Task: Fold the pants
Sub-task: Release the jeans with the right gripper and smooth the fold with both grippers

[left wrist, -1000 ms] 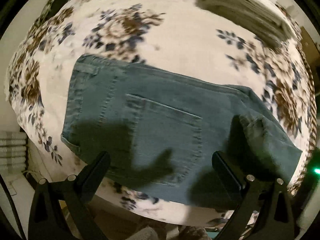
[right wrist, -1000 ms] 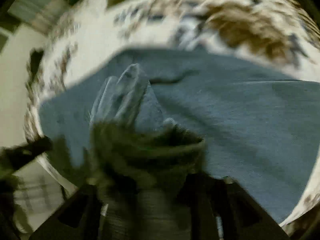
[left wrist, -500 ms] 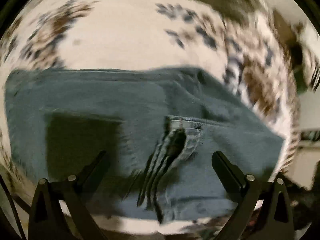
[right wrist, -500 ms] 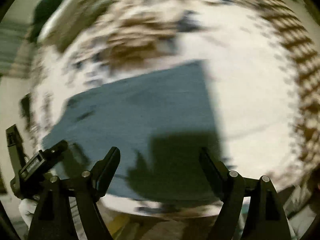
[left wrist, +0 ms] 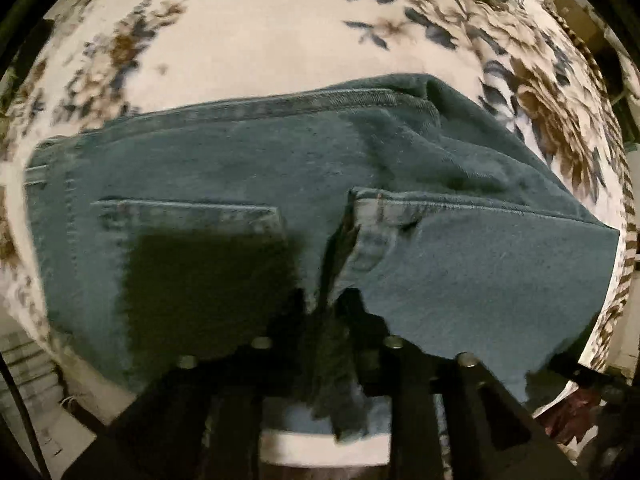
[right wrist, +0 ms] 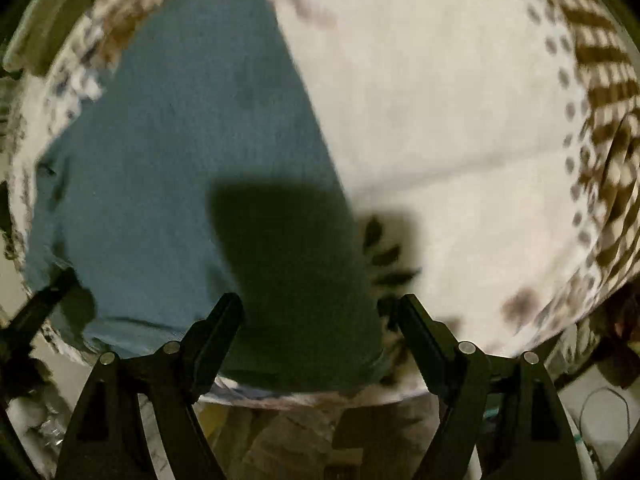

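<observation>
Blue-green denim pants [left wrist: 248, 168] lie folded on a bed covered by a cream floral bedspread [left wrist: 248, 40]; the waistband sits toward the left of the left wrist view, with a back pocket [left wrist: 188, 220] facing up. A hemmed leg end [left wrist: 372, 220] is doubled over the upper half of the garment, its stitched cuff lying just right of the pocket. The left hand-held gripper [left wrist: 328, 320] has its two fingers drawn together on a bunched fold of denim at the near edge of the pants, the cloth rising between them; its shadow falls across the pocket. In the right wrist view, blurred by motion, the pants [right wrist: 180, 140] appear as a flat blue panel running from upper left to the near edge of the bedspread [right wrist: 440, 100]. The right hand-held gripper [right wrist: 320, 320] has its fingers spread wide apart, above the near corner of the fabric, holding nothing; its shadow lies on the denim and the bedspread beside it. A striped border [right wrist: 600, 60] edges the bedspread at right.
</observation>
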